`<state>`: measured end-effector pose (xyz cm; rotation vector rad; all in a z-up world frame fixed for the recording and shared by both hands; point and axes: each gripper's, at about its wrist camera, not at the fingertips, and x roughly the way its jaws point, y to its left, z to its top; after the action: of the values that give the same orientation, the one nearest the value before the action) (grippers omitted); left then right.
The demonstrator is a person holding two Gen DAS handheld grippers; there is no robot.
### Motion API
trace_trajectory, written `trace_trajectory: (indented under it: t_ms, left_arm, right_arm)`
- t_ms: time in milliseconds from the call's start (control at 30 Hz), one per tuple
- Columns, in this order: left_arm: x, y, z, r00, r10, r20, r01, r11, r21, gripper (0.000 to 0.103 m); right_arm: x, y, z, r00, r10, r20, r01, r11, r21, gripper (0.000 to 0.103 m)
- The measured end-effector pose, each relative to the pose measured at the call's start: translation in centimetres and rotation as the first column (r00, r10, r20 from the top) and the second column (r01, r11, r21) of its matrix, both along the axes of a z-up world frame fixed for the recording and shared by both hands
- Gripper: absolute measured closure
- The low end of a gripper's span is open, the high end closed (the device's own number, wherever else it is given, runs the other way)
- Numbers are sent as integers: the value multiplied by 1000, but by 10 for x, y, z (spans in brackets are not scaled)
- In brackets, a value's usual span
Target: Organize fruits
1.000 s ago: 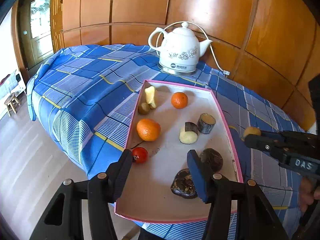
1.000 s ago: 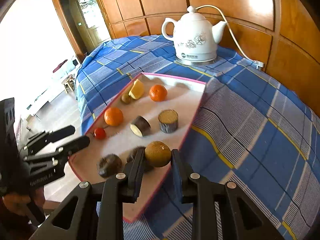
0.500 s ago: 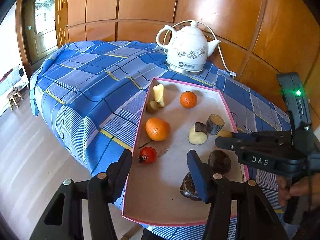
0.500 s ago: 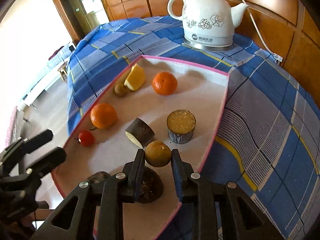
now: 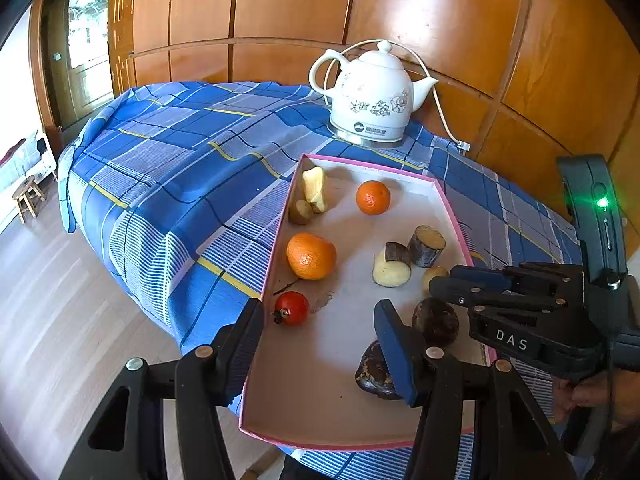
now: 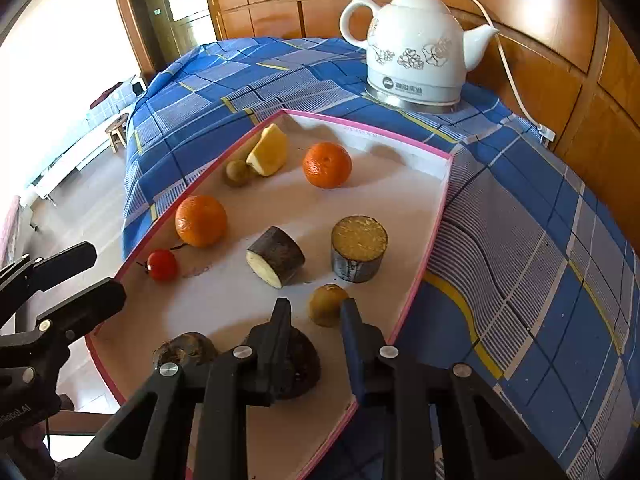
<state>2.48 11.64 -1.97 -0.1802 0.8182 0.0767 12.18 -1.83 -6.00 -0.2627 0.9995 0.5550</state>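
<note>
A pink-rimmed tray [image 5: 452, 216] [image 6: 420, 272] holds two oranges [image 5: 311, 256] [image 6: 327, 165], a tomato [image 5: 291, 308], an apple wedge [image 6: 269, 150], two cut dark-skinned pieces [image 6: 276, 256] and two dark round fruits [image 5: 435, 321]. My right gripper [image 6: 314, 312] [image 5: 434, 286] hangs low over the tray's right side. Its jaws are narrow and closing. A small brown fruit [image 6: 325, 304] [image 5: 434, 274] lies on the tray floor at its tips, with a strip of tray showing beside the left finger. My left gripper [image 5: 320, 334] [image 6: 100, 274] stands open and empty over the tray's near end.
A white electric kettle [image 5: 374, 100] [image 6: 416, 48] with its cord stands behind the tray on the blue checked tablecloth [image 5: 180, 168]. Wooden wall panels close the back and right. The cloth's left edge drops to a wooden floor, where a small stool [image 5: 26, 196] stands.
My right gripper came in over the tray and sank towards its floor. The brown fruit, gripped before, now looks smaller and lies at the fingertips. The left gripper has kept still.
</note>
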Motion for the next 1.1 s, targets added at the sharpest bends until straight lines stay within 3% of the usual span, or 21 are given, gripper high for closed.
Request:
trace_trajectory:
  t_ms: [400,667,800,933,1100]
  left_arm:
    - [-4,-1,2,1000,0,11,0,1000,4,43]
    - [-8,11,8,999,43,30,-43,999,-1,43]
    - [-10,16,10,998,58,35,-58,998,-4,43]
    - [-14,17,13,997,66,47,-66,998,1,36]
    - [-18,14,18,996,61,65,-62,998,12,33]
  right_arm:
    - [-12,-14,6,999,-34,-17,35,997,67,77]
    - [-47,-11,14,996,81,-38,-77,993,92,77]
    - [-54,4,3,990,130,-59,-129,991,28,77]
    - [-44,11,0,996,85,-13,-86,996,-34,77]
    - [-35,0,9,1000,16,3,-16,1000,15,77]
